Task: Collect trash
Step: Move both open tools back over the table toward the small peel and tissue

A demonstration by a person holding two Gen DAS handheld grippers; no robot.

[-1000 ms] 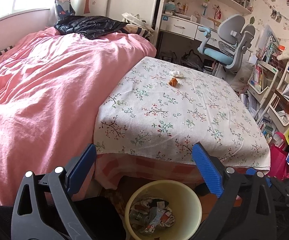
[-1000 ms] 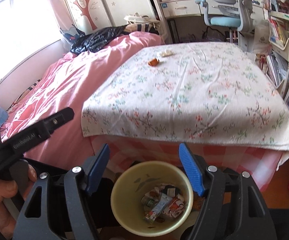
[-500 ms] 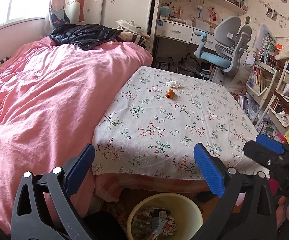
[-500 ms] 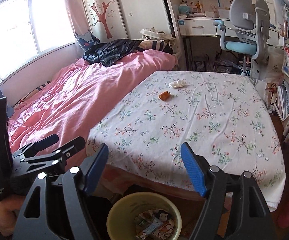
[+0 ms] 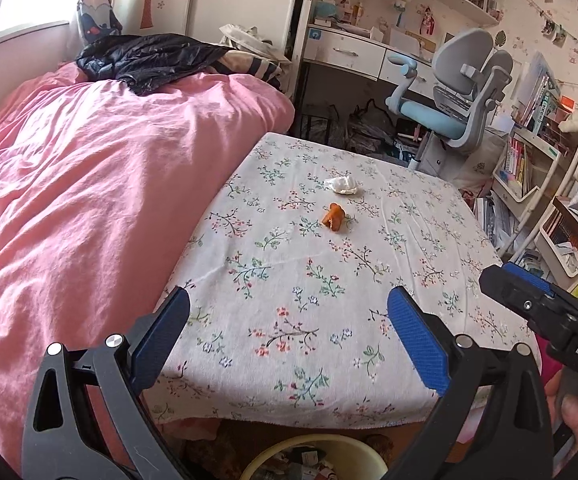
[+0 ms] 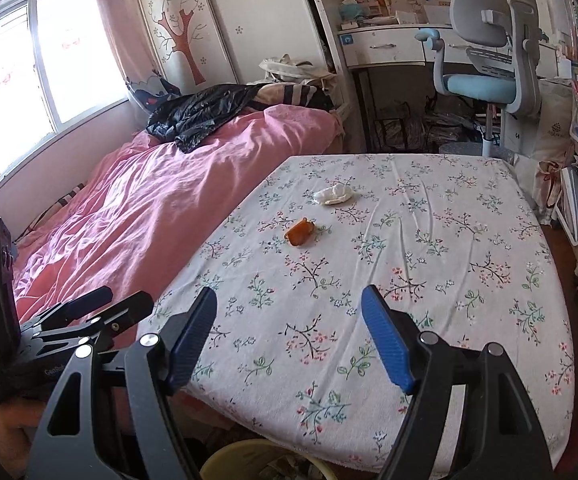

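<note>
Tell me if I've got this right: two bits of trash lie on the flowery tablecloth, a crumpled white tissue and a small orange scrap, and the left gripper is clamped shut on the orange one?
Not quite. The left gripper holds nothing: its jaws stand open above the near part of the flowery tablecloth, as the left wrist view shows. The orange scrap lies untouched farther off, beside the crumpled white tissue. The rest is right.

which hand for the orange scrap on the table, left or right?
Left, marginally. The orange scrap lies toward the table's bed side, the side the left tongs are on. Both tongs, including the right tongs, are open, empty and well short of it. Close call.
</note>
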